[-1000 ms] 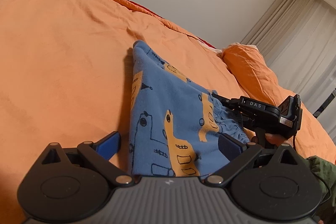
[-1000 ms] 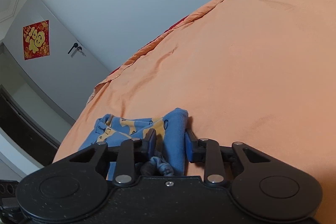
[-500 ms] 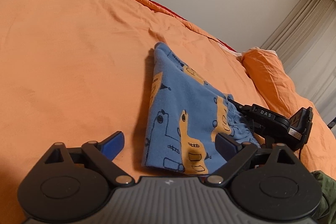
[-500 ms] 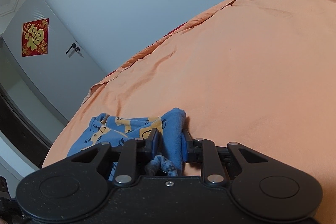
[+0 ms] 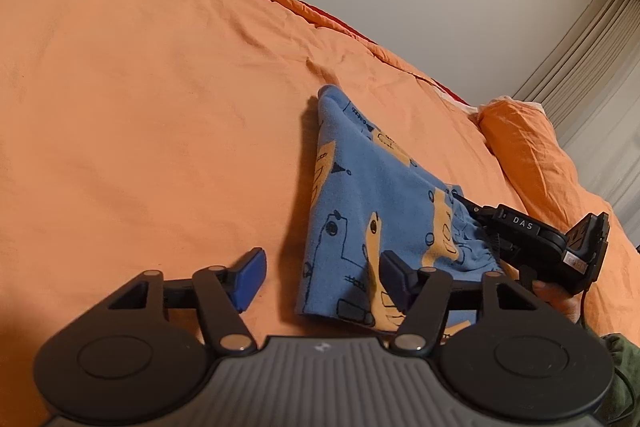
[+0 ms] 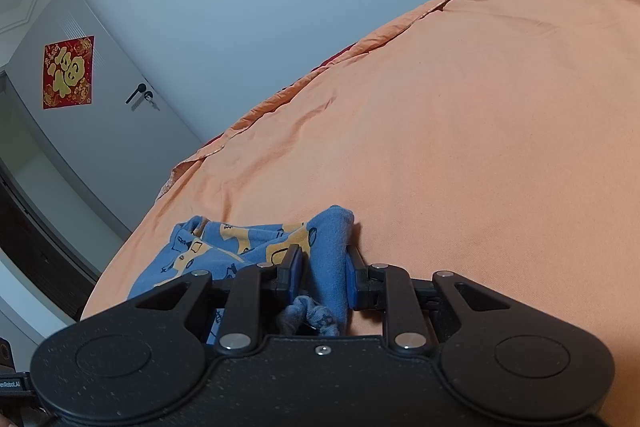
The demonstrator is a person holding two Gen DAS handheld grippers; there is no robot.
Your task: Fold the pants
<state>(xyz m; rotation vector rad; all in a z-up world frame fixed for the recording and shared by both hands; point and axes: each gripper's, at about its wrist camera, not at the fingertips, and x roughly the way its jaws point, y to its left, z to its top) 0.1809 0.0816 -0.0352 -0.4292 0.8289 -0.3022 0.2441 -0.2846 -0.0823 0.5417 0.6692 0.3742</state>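
A wide bed covered in a wrinkled orange cotton duvet [image 5: 160,115] fills nearly everything in front of me, giving a soft, roomy surface for folding. On it, from the left wrist view at about three o'clock of centre, lie the small blue fleece pants printed with orange and black vehicle drawings [image 5: 360,195], already doubled into a narrow wedge whose point reaches toward twelve o'clock.

My right gripper [image 6: 322,277] is clamped on the gathered waistband end of the pants, the blue cloth bunched between its pads and the elastic ruffle spilling out beneath. I judge I hold that end to keep it anchored while the other hand takes hold. In the left wrist view the same right gripper comes in from four o'clock.

My left gripper [image 5: 320,273] sits at six o'clock over the near hem. Its jaws are closing. The hem corner lies between them, with one pad over the cloth and the other over bare duvet, not yet pinching. I judge this sets up lifting the hem for another fold.

Around the bed: a plain pale wall, pleated cream curtains [image 5: 592,75] at two o'clock, an orange pillow [image 5: 528,151] beside them. From the right wrist view, a grey door [image 6: 100,115] at nine o'clock carries a red and gold paper charm [image 6: 68,71] and a dark lever handle.
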